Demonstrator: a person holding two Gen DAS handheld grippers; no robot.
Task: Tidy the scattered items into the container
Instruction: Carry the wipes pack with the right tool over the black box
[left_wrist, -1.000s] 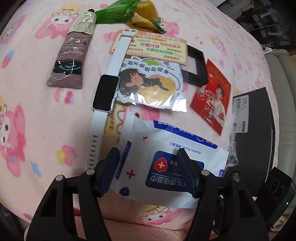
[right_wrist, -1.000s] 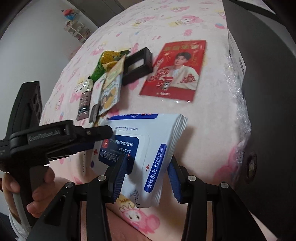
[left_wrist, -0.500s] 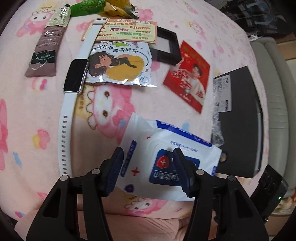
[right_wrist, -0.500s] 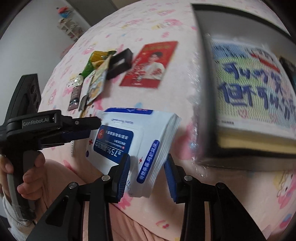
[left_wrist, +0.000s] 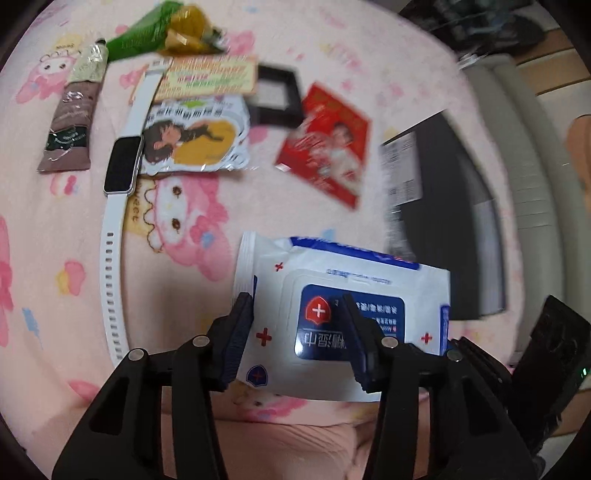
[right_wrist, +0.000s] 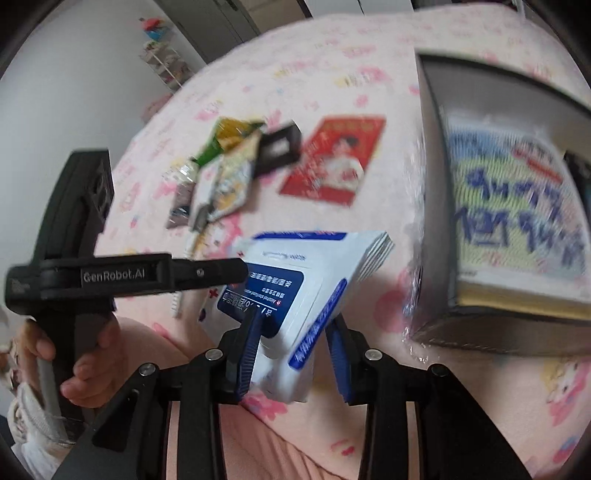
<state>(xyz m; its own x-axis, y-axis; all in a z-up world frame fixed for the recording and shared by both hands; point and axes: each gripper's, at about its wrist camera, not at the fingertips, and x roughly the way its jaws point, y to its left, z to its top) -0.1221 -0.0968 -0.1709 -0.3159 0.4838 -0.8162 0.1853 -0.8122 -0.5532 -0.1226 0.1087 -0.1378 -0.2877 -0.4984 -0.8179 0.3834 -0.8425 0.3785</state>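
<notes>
Wipes pack (right_wrist: 317, 273) between right gripper (right_wrist: 291, 354) fingers, black box (right_wrist: 436, 229) beside

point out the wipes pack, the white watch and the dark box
wipes pack (left_wrist: 354, 291): left wrist view, on its white front above the blue label
white watch (left_wrist: 123, 170): left wrist view, on its dark screen
dark box (right_wrist: 432, 192): right wrist view, on its left wall

Black left claw (right_wrist: 236, 271) marked "GenRobot.AI", blue-padded fingers (right_wrist: 245, 354), silver screws, white knit sleeve (right_wrist: 29, 424).
</notes>
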